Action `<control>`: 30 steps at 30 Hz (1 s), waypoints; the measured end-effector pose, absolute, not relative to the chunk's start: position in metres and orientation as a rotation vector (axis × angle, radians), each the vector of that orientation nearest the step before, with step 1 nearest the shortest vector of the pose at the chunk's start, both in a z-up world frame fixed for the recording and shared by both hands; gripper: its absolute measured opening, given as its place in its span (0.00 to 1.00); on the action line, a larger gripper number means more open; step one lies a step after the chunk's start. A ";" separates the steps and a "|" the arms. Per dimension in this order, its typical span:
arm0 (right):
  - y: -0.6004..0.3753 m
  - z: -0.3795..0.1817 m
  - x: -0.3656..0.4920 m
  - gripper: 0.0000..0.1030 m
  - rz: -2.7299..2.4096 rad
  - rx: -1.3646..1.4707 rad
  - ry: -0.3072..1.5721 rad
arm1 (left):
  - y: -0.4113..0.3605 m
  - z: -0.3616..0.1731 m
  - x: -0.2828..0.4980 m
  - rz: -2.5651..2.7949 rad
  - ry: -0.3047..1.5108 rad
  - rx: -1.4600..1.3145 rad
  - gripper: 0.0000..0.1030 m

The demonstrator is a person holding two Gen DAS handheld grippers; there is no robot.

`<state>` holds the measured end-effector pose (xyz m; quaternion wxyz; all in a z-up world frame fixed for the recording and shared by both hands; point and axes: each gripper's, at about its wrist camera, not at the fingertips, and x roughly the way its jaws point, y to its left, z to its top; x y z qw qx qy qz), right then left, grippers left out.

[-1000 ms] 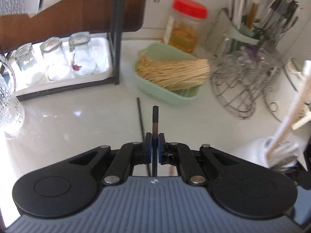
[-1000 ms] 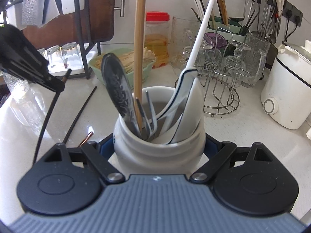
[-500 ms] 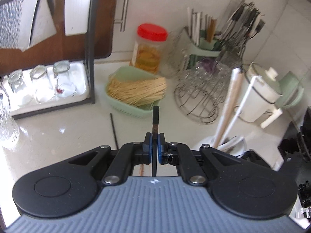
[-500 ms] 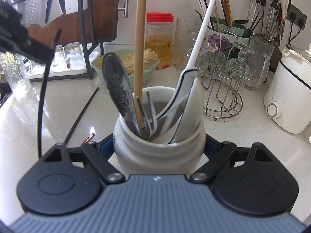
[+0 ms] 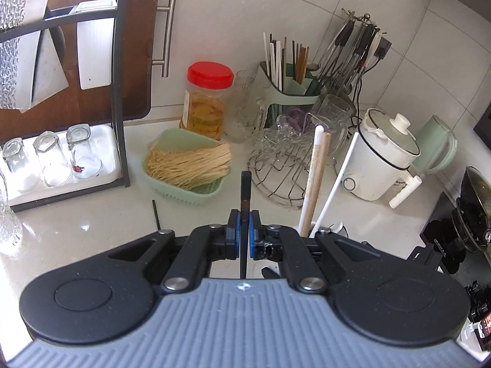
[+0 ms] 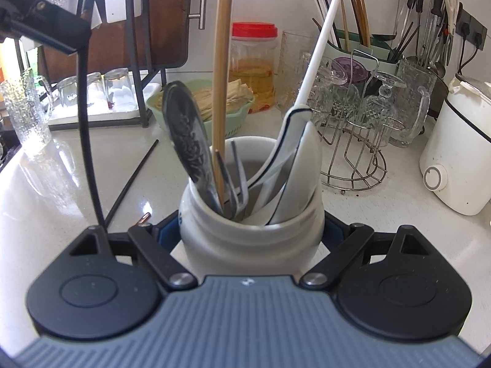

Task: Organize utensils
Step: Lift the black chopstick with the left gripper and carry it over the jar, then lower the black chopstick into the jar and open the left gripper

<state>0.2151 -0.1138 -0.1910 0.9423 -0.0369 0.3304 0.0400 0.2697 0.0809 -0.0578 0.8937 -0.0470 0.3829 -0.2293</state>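
Note:
My left gripper is shut on a black chopstick, whose top end sticks up between the blue pads. In the right wrist view the left gripper hangs at the upper left, with that chopstick dangling almost straight down beside the jar. My right gripper is shut on a white ceramic jar holding a patterned spoon, a fork, white spoons, a wooden chopstick and a white chopstick. A second black chopstick lies on the counter left of the jar.
A green basket of noodles, a red-lidded jar, a wire rack of glasses and a green utensil holder stand behind. A white cooker is at the right. Upturned glasses sit in a white tray at the left.
The left gripper has risen with the black chopstick and swung right toward the jar, so the chopstick now hangs steeper. The right gripper and jar have stayed put.

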 end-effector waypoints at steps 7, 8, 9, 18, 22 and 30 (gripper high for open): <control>-0.114 -0.191 0.215 0.89 0.085 -0.076 0.672 | 0.080 -0.051 0.263 -0.479 0.769 -0.101 0.06; -0.114 -0.191 0.215 0.89 0.086 -0.077 0.672 | 0.080 -0.050 0.262 -0.479 0.764 -0.100 0.06; -0.114 -0.191 0.215 0.89 0.087 -0.077 0.672 | 0.081 -0.047 0.261 -0.479 0.758 -0.101 0.06; -0.114 -0.191 0.216 0.89 0.092 -0.079 0.669 | 0.084 0.002 0.254 -0.518 0.646 -0.109 0.06; -0.114 -0.191 0.216 0.89 0.092 -0.079 0.669 | 0.083 0.031 0.250 -0.539 0.575 -0.106 0.06; -0.114 -0.191 0.216 0.89 0.093 -0.078 0.668 | 0.069 0.075 0.240 -0.597 0.468 -0.093 0.06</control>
